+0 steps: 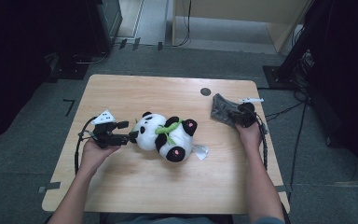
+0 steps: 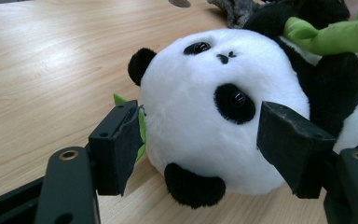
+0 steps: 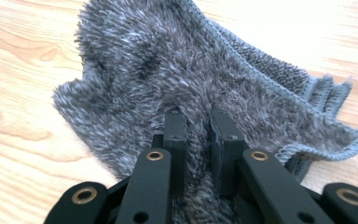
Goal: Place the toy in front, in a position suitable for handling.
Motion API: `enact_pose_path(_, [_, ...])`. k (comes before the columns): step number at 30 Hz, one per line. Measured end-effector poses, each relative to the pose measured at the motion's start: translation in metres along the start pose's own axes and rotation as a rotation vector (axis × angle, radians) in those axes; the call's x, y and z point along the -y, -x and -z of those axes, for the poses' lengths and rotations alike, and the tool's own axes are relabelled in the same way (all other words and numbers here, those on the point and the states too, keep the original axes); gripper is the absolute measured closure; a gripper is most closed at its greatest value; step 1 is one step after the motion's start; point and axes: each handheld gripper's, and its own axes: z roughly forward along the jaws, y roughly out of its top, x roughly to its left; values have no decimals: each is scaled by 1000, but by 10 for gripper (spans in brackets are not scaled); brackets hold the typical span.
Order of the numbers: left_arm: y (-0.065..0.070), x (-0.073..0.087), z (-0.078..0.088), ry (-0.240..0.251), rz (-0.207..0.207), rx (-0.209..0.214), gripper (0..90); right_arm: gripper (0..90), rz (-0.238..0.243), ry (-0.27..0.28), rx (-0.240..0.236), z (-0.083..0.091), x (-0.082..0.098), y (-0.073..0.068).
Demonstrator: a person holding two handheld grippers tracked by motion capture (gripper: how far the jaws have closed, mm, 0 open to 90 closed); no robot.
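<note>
Right gripper view: right tongs clenched on a fold of fuzzy grey cloth at the wooden table's right edge, pads half buried. Left tongs released, straddling black-and-white plush panda's head; body cut off.

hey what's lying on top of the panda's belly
A green plush bamboo sprig lies across the panda, which rests on its back on the wooden table. A white tag pokes out beside it. What the sprig covers cannot be seen.
</note>
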Motion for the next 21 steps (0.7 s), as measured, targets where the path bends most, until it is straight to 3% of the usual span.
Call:
enact_pose_path(6, [-1, -1, -3, -19, -12, 2, 287, 801, 8, 7, -19, 15, -6, -9])
enact_pose_path(12, [0, -2, -5, -18, -4, 33, 285, 800, 35, 51, -66, 41, -15, -31])
enact_pose_path(13, [1, -2, -6, -19, -8, 45, 285, 800, 48, 56, -73, 49, -18, -39])
enact_pose_path(17, [4, -3, -11, -30, -26, 80, 273, 800, 58, 65, -88, 59, -21, -48])
enact_pose_path(21, [8, -2, -20, -67, -64, 72, 230, 800, 75, 72, -109, 69, -23, -62])
